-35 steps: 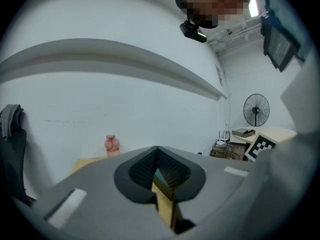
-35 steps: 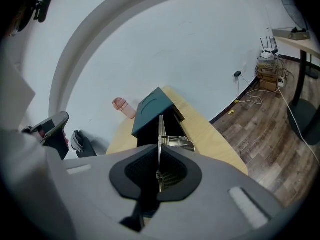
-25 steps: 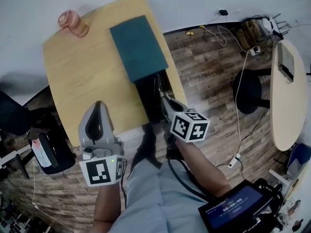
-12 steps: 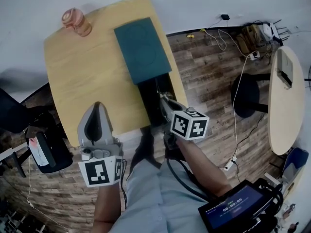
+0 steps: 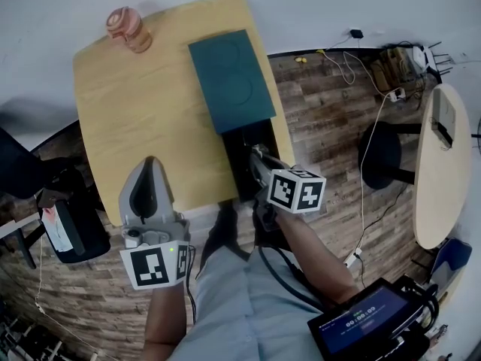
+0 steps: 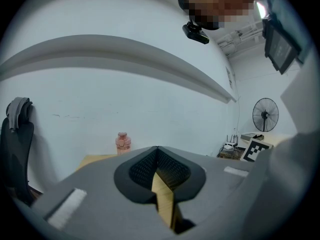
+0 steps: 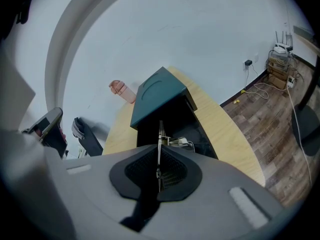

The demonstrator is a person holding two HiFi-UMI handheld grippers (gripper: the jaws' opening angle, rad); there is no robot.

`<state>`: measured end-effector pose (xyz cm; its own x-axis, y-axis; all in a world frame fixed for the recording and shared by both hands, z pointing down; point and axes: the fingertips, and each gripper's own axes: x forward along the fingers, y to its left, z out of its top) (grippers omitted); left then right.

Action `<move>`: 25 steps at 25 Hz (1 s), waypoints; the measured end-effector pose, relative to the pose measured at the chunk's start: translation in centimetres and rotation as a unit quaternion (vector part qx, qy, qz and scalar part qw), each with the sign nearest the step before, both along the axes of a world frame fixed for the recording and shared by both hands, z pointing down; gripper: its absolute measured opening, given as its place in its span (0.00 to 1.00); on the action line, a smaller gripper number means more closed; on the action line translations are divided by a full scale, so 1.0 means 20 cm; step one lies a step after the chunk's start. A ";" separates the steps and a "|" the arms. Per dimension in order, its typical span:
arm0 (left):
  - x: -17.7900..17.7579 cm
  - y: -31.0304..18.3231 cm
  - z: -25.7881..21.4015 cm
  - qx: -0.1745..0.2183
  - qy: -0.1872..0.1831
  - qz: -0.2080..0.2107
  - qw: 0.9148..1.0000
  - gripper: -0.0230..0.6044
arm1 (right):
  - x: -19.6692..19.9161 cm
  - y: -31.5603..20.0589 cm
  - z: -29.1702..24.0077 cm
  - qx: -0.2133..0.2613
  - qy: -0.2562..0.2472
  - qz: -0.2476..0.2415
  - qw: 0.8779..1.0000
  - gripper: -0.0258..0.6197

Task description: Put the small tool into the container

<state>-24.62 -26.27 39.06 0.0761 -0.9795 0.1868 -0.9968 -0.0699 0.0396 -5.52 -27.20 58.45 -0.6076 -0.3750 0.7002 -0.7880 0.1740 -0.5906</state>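
Note:
A thin metal tool (image 7: 160,134) stands up between the jaws of my right gripper (image 7: 159,153), which is shut on it. The tool points into the open black container (image 7: 197,126) at the table's right edge. Another metal piece (image 7: 181,142) lies inside the container. A teal lid (image 5: 229,80) covers the container's far part. In the head view the right gripper (image 5: 258,157) hangs over the container's (image 5: 242,150) near end. My left gripper (image 5: 148,165) is shut and empty over the table's near edge, its pads (image 6: 165,165) meeting at the tips.
A pink bottle (image 5: 128,28) stands at the wooden table's (image 5: 143,111) far left corner. A dark chair (image 5: 21,173) and a black bag (image 5: 69,230) are at the left. A black stool (image 5: 385,153), a white round table (image 5: 443,149) and floor cables are at the right.
The table and container have drifted slightly right in the head view as the camera shifted. Both grippers stay in about the same places, the right one still shut on the tool.

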 end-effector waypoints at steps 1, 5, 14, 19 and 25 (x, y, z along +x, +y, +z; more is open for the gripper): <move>-0.01 0.00 0.00 0.000 0.000 -0.002 1.000 0.05 | -0.01 -0.01 0.00 -0.001 0.000 -0.001 1.000 0.05; -0.04 -0.02 0.01 -0.002 -0.001 -0.008 1.000 0.05 | -0.03 -0.03 0.02 -0.004 -0.003 -0.005 1.000 0.05; -0.07 -0.02 0.02 -0.002 -0.005 -0.017 1.000 0.05 | -0.05 -0.06 0.03 -0.002 -0.014 -0.013 1.000 0.07; -0.08 -0.05 0.04 -0.007 -0.007 -0.019 1.000 0.05 | -0.07 -0.08 0.06 -0.007 -0.023 -0.017 1.000 0.13; -0.07 -0.05 0.03 -0.010 -0.012 -0.018 1.000 0.05 | -0.08 -0.09 0.05 0.006 -0.015 -0.025 1.000 0.14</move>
<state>-26.11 -27.36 39.70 0.0372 -0.9773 0.2086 -0.9993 -0.0343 0.0174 -7.17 -29.02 59.45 -0.6464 -0.3515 0.6772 -0.7602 0.2203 -0.6112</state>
